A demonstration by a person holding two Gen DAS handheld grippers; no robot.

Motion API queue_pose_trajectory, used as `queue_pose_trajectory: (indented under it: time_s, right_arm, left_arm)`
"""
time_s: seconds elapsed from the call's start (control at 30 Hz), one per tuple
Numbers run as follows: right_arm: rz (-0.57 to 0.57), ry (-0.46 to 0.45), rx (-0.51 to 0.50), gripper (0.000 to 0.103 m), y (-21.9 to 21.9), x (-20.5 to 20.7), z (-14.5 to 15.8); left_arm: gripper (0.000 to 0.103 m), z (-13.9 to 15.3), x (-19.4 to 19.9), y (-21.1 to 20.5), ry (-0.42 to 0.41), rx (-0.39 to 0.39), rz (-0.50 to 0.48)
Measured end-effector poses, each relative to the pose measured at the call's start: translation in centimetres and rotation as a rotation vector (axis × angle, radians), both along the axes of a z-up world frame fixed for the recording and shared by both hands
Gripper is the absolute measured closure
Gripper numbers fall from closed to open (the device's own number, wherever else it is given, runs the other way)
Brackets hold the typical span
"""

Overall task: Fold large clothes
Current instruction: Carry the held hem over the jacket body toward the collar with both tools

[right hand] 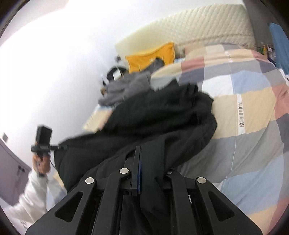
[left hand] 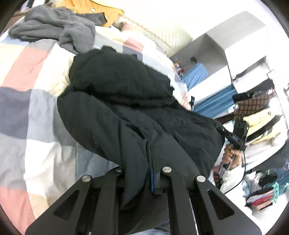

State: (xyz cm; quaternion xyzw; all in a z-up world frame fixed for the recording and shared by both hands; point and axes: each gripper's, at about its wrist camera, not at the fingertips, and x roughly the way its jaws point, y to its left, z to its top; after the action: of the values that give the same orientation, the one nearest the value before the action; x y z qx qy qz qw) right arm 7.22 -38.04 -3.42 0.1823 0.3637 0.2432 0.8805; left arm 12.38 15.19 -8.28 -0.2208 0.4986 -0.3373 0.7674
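Note:
A large black garment [left hand: 137, 101] lies bunched on a checked bedspread [left hand: 27, 86]. My left gripper [left hand: 144, 173] is shut on its near edge, with black cloth draped between and over the fingers. The right gripper's body [left hand: 236, 137], held in a hand, shows at the garment's right edge. In the right wrist view the same black garment [right hand: 159, 115] stretches from the bedspread [right hand: 252, 115] toward me, and my right gripper [right hand: 146, 171] is shut on a fold of it. The left gripper's body [right hand: 43, 142] shows at the garment's far left corner.
A grey fleece garment [left hand: 54, 27] and an orange garment [left hand: 97, 9] lie at the head of the bed, near a cream quilted headboard [right hand: 207, 23]. White shelving [left hand: 234, 45] and piles of clothes [left hand: 260, 108] stand beside the bed.

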Motion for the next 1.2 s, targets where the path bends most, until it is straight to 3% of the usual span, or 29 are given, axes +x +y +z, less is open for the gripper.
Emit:
queue_pose_trajectory:
  time_s: [0.3,0.57,0.73,0.83,1.03,1.2]
  right_arm:
    - [-0.060,-0.097,0.157,0.098,-1.8,-8.4,3.1]
    - [-0.092,-0.102,0.254,0.098,-2.7,-14.9,4.3]
    - [-0.123,-0.057,0.266,0.098,-3.5,-13.0,4.0]
    - [-0.152,-0.039,0.300,0.098,-4.5,-11.3,3.9]
    - [-0.215,0.029,0.322,0.098,-5.4,-4.7,3.1]
    - [-0.270,0.104,0.311,0.098,-5.7,0.6,2.3]
  left_arm:
    - [0.093,2.4,-5.3,4.4,0.035,-0.125,0.100]
    - [0.092,4.0,-9.3,6.4,0.051,-0.161,0.114]
    - [0.091,4.0,-8.4,6.4,0.065,-0.143,0.111]
    - [0.091,3.7,-6.7,6.8,0.102,-0.175,0.131]
    - [0.090,3.6,-2.5,7.4,0.168,-0.206,0.201]
    - [0.090,3.0,1.0,6.9,0.204,-0.186,0.270]
